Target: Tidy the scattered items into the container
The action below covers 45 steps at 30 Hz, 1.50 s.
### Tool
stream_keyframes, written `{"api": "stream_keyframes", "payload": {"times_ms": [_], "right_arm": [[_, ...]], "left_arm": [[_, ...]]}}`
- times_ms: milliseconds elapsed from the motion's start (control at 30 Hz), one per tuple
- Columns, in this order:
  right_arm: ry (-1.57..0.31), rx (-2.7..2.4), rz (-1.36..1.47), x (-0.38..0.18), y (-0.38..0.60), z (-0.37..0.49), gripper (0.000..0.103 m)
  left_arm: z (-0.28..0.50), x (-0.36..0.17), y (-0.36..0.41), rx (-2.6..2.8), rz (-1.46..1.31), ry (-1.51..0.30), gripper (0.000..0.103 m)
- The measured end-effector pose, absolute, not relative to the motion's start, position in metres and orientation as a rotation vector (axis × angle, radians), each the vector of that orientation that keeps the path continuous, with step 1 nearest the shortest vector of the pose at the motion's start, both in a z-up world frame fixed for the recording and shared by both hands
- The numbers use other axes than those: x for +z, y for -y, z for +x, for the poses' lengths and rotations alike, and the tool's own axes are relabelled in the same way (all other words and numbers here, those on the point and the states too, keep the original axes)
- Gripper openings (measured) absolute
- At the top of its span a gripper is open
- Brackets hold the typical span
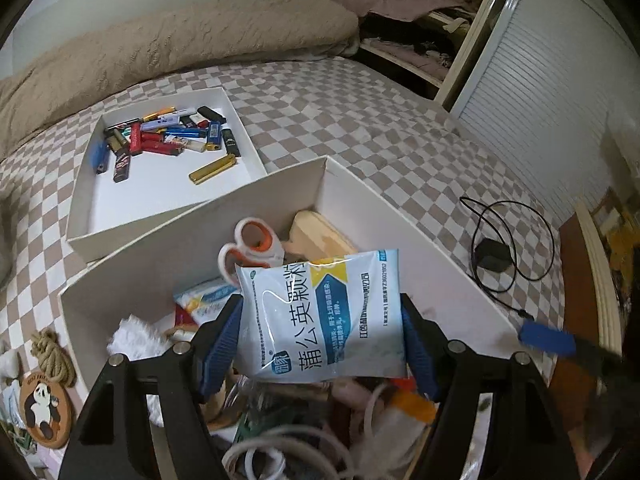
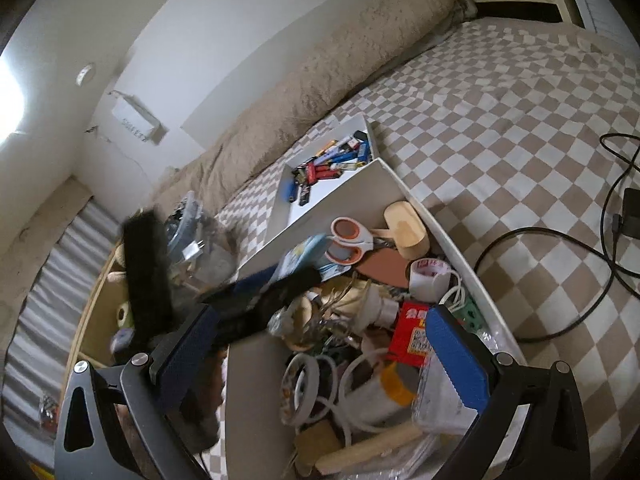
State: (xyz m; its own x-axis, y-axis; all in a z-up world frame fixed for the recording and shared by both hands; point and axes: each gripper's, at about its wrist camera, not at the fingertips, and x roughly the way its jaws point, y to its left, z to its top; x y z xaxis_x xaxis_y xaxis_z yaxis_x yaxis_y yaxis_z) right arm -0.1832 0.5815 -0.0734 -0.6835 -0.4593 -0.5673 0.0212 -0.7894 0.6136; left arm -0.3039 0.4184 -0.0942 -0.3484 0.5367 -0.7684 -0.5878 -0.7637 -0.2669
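The white and blue sachet (image 1: 320, 316) is pinched by its two side edges between the blue pads of the left gripper (image 1: 322, 344), whose jaws press on it from either side. It hangs above the white box (image 1: 256, 216), the container on the checked bed (image 1: 360, 120), over the clutter already inside. In that box lie orange-handled scissors (image 1: 250, 250), a pale wooden block (image 1: 320, 232), a roll of tape (image 2: 430, 276), a red packet (image 2: 412, 332) and coils of white cord (image 2: 360, 392). Just behind the box, touching its far wall, sits a shallow white tray (image 1: 160, 200) holding a heap of lighters (image 1: 168, 136). To the left of the box, on the bed, rest a round panda coaster (image 1: 44, 408) and a knot of rope (image 1: 52, 356).

The right gripper (image 2: 316, 352) hovers over the near end of the box with its jaws spread wide and nothing between them. A black charger with its cable (image 1: 496, 252) lies on the bed to the right, well apart from the box. A tan quilt (image 1: 160, 48) is bunched along the wall.
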Motion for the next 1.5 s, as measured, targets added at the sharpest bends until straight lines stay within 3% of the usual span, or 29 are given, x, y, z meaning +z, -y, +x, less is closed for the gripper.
{"api": "stream_keyframes", "payload": {"times_ms": [467,633,967,1000,1067,1133,1500], "right_arm": [[0.819,-2.513,0.976,-0.07,-0.582,-0.153,0.103],[0.808,-2.525,0.971,-0.07,-0.585,-0.15,0.103],[0.783,-2.523,0.977,-0.069,-0.58,-0.15,0.103],[0.785,-2.524,0.978,-0.069,-0.581,-0.149,0.103],[0.795,-2.522,0.975,-0.068,-0.582,-0.148,0.103],[0.805,-2.519,0.966,-0.067,-0.582,-0.146,0.103],[0.789,-2.543,0.978,-0.058,-0.576,-0.136,0.103]], "left_arm": [[-0.322,-0.115,-0.473,2.133,-1.172,-0.245,0.073],[-0.319,-0.132,-0.488,2.138,-1.136,-0.422,0.073],[-0.301,-0.161,-0.492,1.949,-1.298,-0.519,0.074],[-0.301,-0.16,-0.489,1.945,-1.308,-0.496,0.075],[-0.303,-0.158,-0.483,1.949,-1.327,-0.436,0.096],[-0.304,-0.152,-0.477,1.971,-1.313,-0.393,0.103],[-0.296,-0.125,-0.459,2.02,-1.295,-0.315,0.103]]}}
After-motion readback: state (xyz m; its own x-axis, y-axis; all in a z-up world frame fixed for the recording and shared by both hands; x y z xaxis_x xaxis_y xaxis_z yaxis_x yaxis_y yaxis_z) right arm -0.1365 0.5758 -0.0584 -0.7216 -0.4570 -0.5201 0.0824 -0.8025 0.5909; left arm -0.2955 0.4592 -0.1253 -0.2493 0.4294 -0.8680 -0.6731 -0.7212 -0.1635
